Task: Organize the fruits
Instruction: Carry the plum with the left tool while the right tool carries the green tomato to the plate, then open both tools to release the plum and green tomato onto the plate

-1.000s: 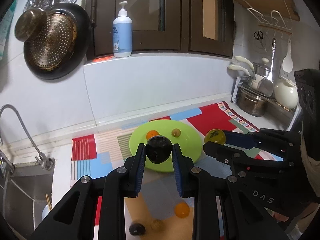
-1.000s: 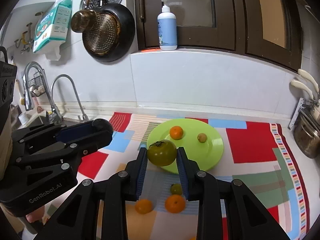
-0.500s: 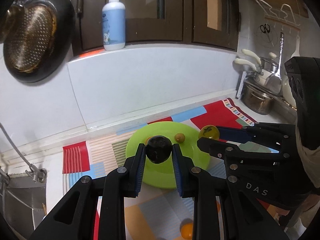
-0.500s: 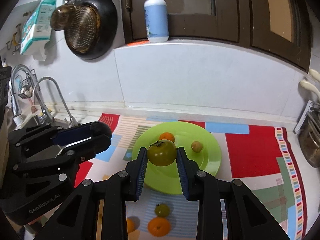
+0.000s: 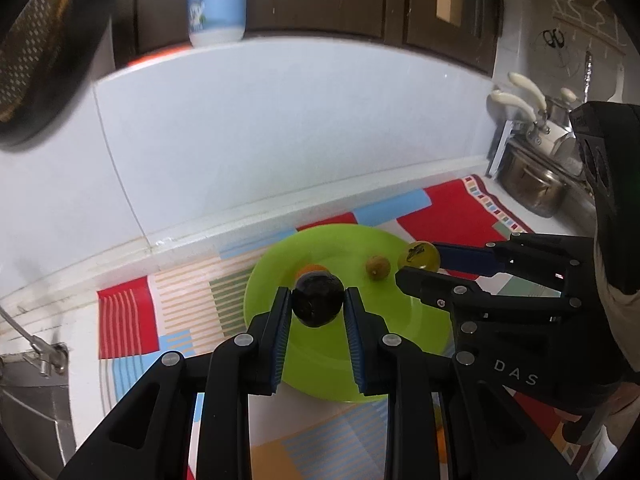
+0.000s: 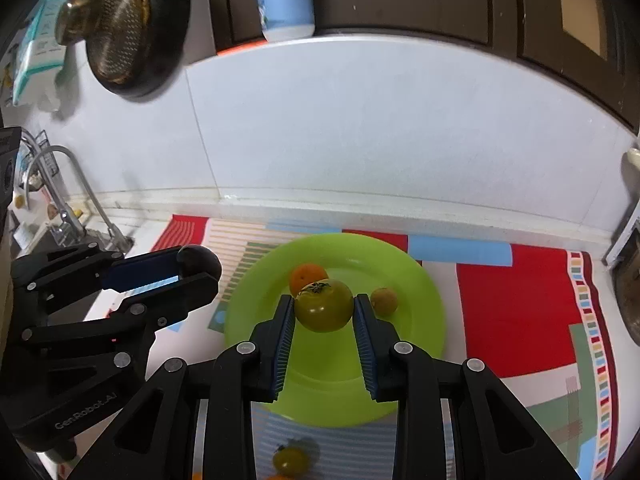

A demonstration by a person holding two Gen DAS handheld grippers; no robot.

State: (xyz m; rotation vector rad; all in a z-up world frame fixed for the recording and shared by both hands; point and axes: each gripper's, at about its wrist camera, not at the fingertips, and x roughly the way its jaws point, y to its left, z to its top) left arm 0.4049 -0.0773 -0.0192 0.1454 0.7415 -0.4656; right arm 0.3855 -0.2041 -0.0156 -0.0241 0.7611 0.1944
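Note:
My left gripper (image 5: 318, 306) is shut on a dark round fruit (image 5: 318, 299) and holds it above the near left part of a lime green plate (image 5: 420, 320). My right gripper (image 6: 324, 312) is shut on a yellow-green persimmon (image 6: 324, 310) above the same plate (image 6: 420, 320). On the plate lie an orange fruit (image 6: 306, 276) and a small tan fruit (image 6: 383, 301). The right gripper shows in the left wrist view (image 5: 418, 266), the left gripper in the right wrist view (image 6: 198, 270).
A colourful patchwork mat (image 6: 520, 300) covers the counter under the plate. A small green fruit (image 6: 290, 460) lies on the mat near me. A sink with a faucet (image 6: 68, 184) is at the left. Pots (image 5: 536, 192) stand at the right. The white wall is close behind.
Both grippers have moved forward and down towards the plate with their fruits. The loose fruits on the mat have dropped towards the bottom edge of both views.

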